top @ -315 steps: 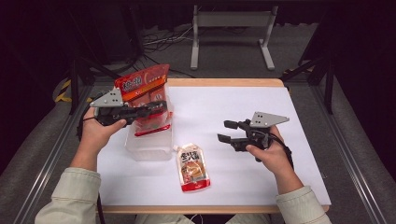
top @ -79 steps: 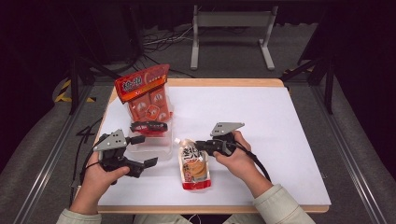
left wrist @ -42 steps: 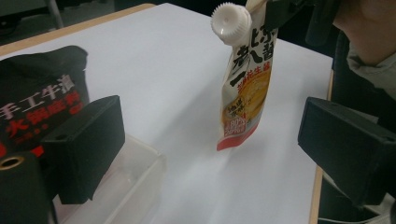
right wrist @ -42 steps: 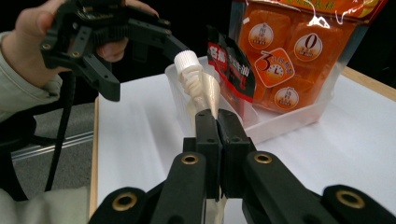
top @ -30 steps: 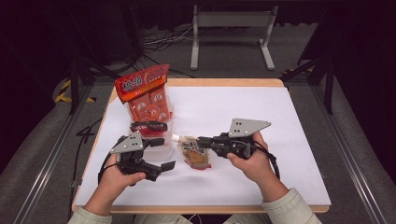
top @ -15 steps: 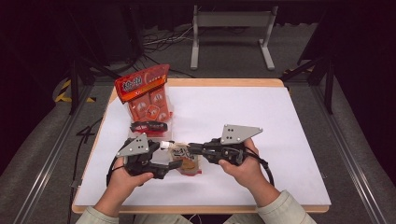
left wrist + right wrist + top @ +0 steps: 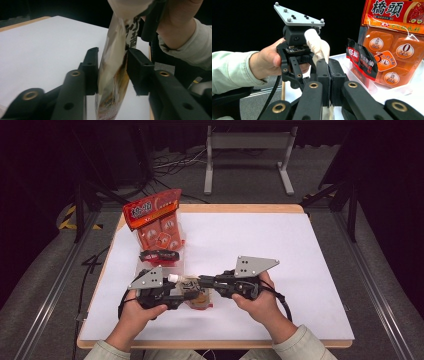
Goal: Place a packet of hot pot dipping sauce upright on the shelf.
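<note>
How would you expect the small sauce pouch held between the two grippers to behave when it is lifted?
The pouch looks soft and probably floppy: it bulges and creases between the left gripper pads. Its glossy film may be slippery. It seems light, since the right gripper holds it up by one edge.

Two black hand-held claws, left claw (image 7: 189, 292) and right claw (image 7: 204, 281) each topped by a grey three-cornered plate studded with small balls, brass-ringed pivots on the jaw links, black cables trailing, pale grey-green sleeves
</note>
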Action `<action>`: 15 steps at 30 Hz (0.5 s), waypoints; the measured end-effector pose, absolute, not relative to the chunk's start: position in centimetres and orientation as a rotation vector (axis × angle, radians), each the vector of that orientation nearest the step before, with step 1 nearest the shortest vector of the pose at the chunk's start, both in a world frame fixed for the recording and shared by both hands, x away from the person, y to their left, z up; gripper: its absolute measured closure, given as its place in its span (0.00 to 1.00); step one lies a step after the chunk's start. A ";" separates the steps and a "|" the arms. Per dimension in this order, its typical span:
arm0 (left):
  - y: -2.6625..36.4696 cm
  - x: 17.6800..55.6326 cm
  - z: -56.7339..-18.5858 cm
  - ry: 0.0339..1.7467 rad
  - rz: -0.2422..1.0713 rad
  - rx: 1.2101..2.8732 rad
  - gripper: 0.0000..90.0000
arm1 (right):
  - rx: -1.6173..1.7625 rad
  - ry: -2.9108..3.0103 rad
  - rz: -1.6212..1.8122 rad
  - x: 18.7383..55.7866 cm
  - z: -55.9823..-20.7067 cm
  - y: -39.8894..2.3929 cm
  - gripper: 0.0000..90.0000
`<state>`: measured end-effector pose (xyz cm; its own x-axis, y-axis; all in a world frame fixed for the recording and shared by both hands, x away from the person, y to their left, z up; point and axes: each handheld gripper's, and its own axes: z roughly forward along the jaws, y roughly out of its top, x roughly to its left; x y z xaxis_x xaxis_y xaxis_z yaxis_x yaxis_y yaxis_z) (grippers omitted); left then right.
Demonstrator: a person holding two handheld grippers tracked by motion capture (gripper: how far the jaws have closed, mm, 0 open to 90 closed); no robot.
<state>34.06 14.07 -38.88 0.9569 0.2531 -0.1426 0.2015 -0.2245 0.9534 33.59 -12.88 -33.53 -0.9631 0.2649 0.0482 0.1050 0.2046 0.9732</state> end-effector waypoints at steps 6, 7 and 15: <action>14.3 34.0 -38.7 0.324 0.007 1.812 0.89 | 0.366 2.322 1.881 33.6 -33.5 -13.0 0.99; 14.3 34.0 -38.6 0.322 0.007 1.814 0.91 | 0.366 2.323 1.883 33.6 -33.5 -13.0 0.99; 14.5 33.9 -38.3 0.324 0.015 1.847 0.95 | 0.379 2.314 1.870 33.7 -33.6 -13.0 0.96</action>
